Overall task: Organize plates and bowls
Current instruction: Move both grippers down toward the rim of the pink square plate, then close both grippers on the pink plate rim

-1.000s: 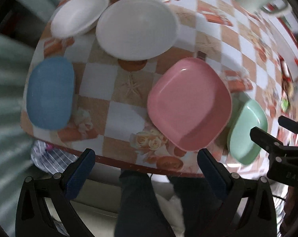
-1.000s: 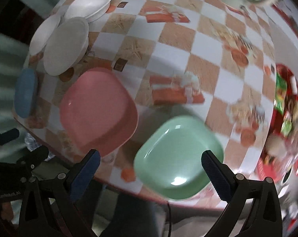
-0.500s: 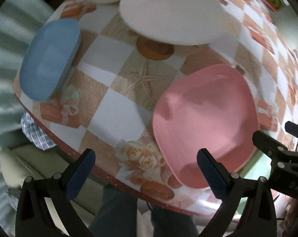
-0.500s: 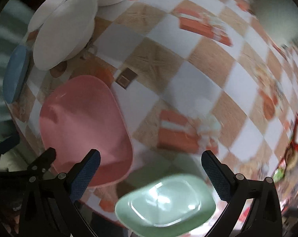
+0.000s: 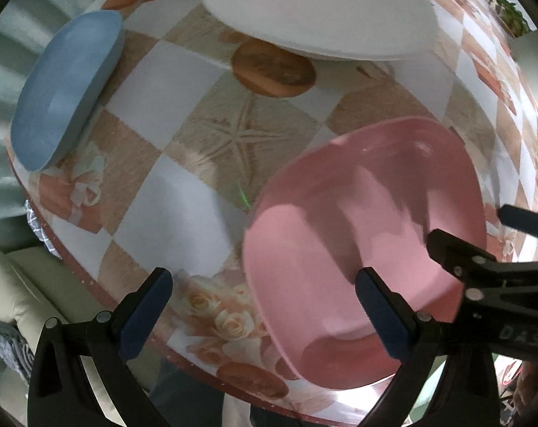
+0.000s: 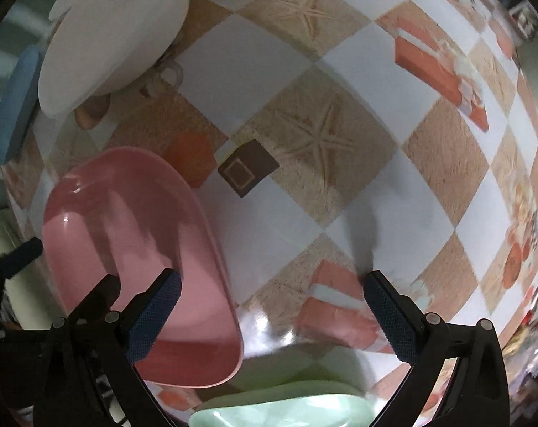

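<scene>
A pink square plate [image 5: 368, 235] lies near the table's front edge; it also shows in the right wrist view [image 6: 133, 249]. My left gripper [image 5: 269, 309] is open, its right finger over the pink plate's near rim. My right gripper [image 6: 272, 309] is open, low over the table, its left finger over the pink plate. A green plate [image 6: 286, 409] lies just under and in front of the right gripper, mostly cut off. A blue plate [image 5: 66, 89] sits at the left edge. A white plate [image 5: 315, 7] lies at the back.
The checkered tablecloth [image 5: 204, 142] has a curved front edge [image 5: 90, 277] close to both grippers. The right gripper's arm [image 5: 500, 270] shows at the right of the left wrist view. More white dishes [image 6: 108, 35] sit at the back left.
Both grippers have moved forward and down toward the table. The pink plate looms larger in both views, and the green plate has slid to the bottom edge of the right wrist view.
</scene>
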Available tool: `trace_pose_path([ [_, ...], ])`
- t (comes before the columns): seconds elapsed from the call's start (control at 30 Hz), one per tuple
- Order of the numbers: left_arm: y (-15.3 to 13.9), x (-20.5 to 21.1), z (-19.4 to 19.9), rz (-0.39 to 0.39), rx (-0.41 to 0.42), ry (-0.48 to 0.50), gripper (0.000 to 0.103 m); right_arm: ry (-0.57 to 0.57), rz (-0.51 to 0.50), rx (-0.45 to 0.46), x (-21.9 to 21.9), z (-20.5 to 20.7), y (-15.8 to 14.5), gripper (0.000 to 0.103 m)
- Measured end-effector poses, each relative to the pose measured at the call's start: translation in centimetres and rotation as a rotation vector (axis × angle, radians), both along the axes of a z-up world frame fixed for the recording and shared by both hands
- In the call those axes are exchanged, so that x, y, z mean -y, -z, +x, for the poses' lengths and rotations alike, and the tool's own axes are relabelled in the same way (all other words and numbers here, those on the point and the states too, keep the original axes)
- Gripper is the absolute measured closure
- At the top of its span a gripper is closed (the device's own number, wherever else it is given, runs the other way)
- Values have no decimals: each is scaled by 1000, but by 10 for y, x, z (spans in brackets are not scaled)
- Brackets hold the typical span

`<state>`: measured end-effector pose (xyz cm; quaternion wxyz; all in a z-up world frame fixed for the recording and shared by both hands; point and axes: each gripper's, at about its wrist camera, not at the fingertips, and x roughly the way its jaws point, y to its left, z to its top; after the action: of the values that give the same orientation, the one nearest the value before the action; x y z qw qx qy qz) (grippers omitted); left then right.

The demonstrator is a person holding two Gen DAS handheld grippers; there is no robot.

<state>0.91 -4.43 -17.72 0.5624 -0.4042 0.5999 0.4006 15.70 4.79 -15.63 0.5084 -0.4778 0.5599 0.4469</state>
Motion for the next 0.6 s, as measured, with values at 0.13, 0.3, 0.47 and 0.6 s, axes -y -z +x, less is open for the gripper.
trace_pose_path([
  [0.13, -2, 0, -3, -8, 35, -3, 0, -7, -4, 8, -9, -16, 2, 0],
  [0.3, -3, -3, -8, -13, 42, -3, 0, 4, 0, 5, 10, -11, 1, 0],
  [0.47, 3, -17, 0, -64, 26, 2, 0, 33, -29, -6, 26, 9, 4, 0],
  [0.6, 1, -27, 5, -68, 26, 41, 5, 85, -28, -15, 27, 19, 1, 5],
])
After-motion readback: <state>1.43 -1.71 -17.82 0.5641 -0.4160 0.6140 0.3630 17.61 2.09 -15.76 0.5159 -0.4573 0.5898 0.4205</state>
